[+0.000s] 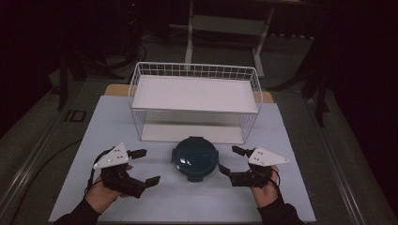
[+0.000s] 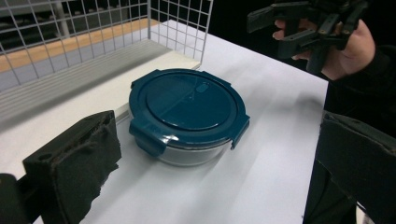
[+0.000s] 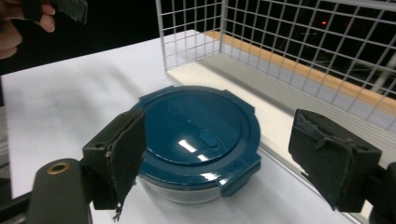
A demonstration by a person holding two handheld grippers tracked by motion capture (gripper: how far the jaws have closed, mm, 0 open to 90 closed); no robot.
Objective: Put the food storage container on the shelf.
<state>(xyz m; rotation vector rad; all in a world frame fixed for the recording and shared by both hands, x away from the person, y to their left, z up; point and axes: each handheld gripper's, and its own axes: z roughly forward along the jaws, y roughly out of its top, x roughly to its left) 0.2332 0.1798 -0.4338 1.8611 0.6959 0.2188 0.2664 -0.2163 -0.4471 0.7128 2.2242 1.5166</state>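
I am holding the left tongs (image 1: 144, 165) spread wide and empty at the near left of the table (image 1: 94, 122). The round container (image 1: 195, 158) with its teal lid is sitting untouched at the near centre, just in front of the white wire rack (image 1: 195, 89). My right tongs (image 1: 231, 161) are gaping empty beside it. Nothing is grasped yet, so I judge all the handling is still ahead.

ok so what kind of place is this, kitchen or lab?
Looks like a lab or recording workspace, not a kitchen: a white table in a dark room, a white wire shelf rack set as a prop, bare metal frame legs on the floor behind. One round lidded food container sits between two hand-held grippers.
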